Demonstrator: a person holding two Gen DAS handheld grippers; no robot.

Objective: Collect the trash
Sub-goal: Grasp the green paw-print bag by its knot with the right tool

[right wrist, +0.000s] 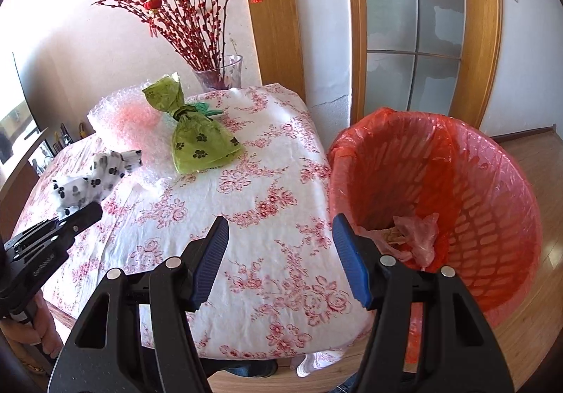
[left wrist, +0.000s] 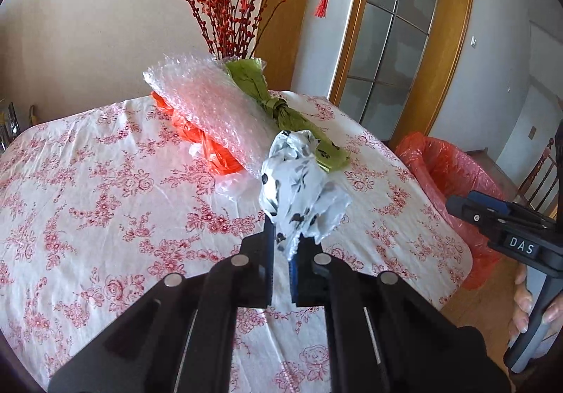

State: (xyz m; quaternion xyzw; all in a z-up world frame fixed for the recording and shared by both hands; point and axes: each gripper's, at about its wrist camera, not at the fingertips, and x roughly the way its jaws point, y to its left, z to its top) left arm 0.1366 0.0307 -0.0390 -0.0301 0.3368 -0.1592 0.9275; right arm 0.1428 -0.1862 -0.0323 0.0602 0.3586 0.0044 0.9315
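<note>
My left gripper (left wrist: 283, 234) is shut on a white bag with black paw prints (left wrist: 302, 189) and holds it above the table; the bag also shows in the right wrist view (right wrist: 95, 178). A green paw-print bag (right wrist: 197, 143), tied with a knot, lies on the table, leaning on a sheet of bubble wrap (left wrist: 207, 104). An orange plastic bag (left wrist: 211, 146) lies under the wrap. My right gripper (right wrist: 279, 234) is open and empty, above the table's edge beside the red-lined waste basket (right wrist: 492, 189).
The table has a white cloth with red flowers (left wrist: 105, 199). A glass vase of red branches (right wrist: 221, 73) stands at its far edge. The basket holds some crumpled plastic (right wrist: 411, 234). A wooden door frame (right wrist: 478, 41) and a chair (left wrist: 542, 175) are to the right.
</note>
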